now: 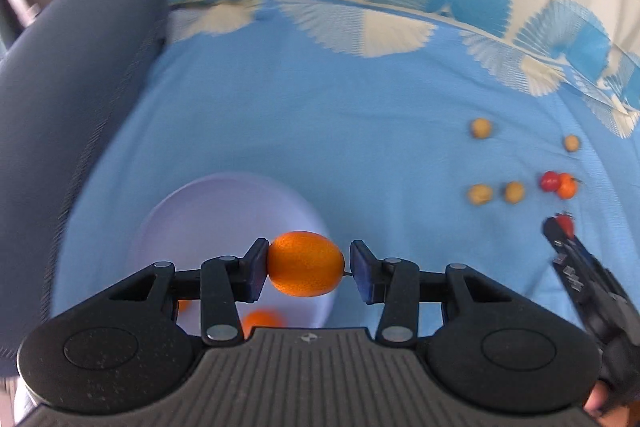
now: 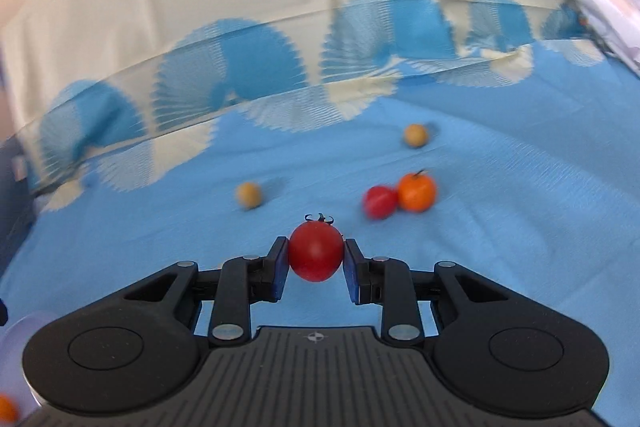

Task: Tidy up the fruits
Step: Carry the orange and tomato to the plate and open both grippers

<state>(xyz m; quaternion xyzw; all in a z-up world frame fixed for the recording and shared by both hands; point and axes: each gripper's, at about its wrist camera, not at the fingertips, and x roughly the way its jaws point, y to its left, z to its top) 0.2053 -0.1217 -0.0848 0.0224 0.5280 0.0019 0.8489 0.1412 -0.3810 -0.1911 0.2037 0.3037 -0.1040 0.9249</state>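
In the left wrist view my left gripper (image 1: 307, 270) hovers above a white bowl (image 1: 208, 211) with an orange kumquat (image 1: 305, 263) between its pads; the left pad touches it, the right pad stands a small gap off. Two more orange fruits (image 1: 262, 321) lie in the bowl. In the right wrist view my right gripper (image 2: 316, 259) is shut on a red cherry tomato (image 2: 316, 251) just above the blue cloth. It also shows at the left view's right edge (image 1: 560, 227). Another red tomato (image 2: 379, 202) and an orange tomato (image 2: 417, 191) lie beyond it.
Several small tan fruits lie on the blue cloth (image 1: 481, 128) (image 1: 479, 193) (image 1: 514, 191) (image 2: 249, 195) (image 2: 416, 135). A dark blue cushion (image 1: 76, 99) borders the left side. A patterned cloth fold (image 2: 240, 75) rises at the back.
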